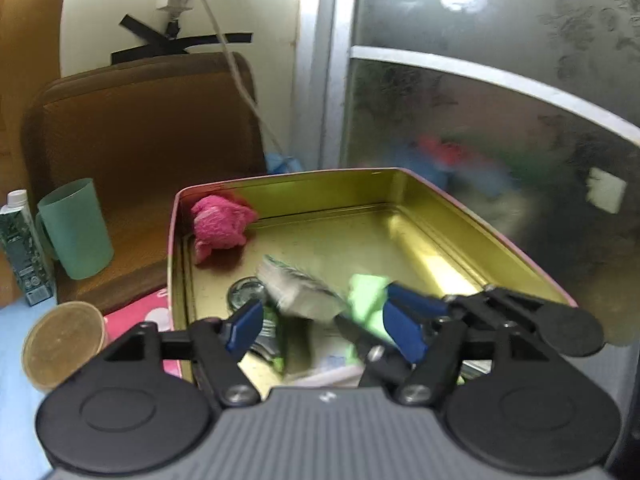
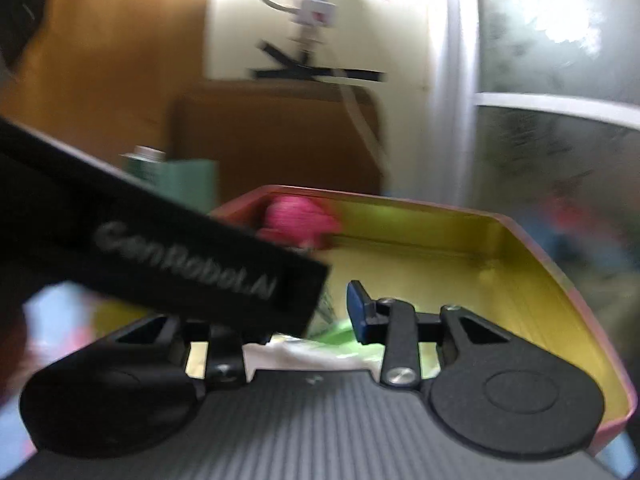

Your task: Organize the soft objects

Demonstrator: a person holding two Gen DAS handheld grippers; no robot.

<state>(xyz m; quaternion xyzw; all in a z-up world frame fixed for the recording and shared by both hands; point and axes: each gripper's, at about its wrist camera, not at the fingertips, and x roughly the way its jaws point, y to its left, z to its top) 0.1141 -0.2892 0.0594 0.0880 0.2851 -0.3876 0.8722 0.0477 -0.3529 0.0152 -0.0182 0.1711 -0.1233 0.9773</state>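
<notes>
Daylight is admitted through the frosted window, blown out at upper right. Glare is reflected off the tin's gold walls. Right wrist view is heavily motion-blurred; fisheye bending is seen at edges.

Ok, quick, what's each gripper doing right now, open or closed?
Left gripper: open, gripping nothing.
Right gripper: cannot tell; one finger is hidden behind the left gripper, with a green cloth near the visible one.
</notes>
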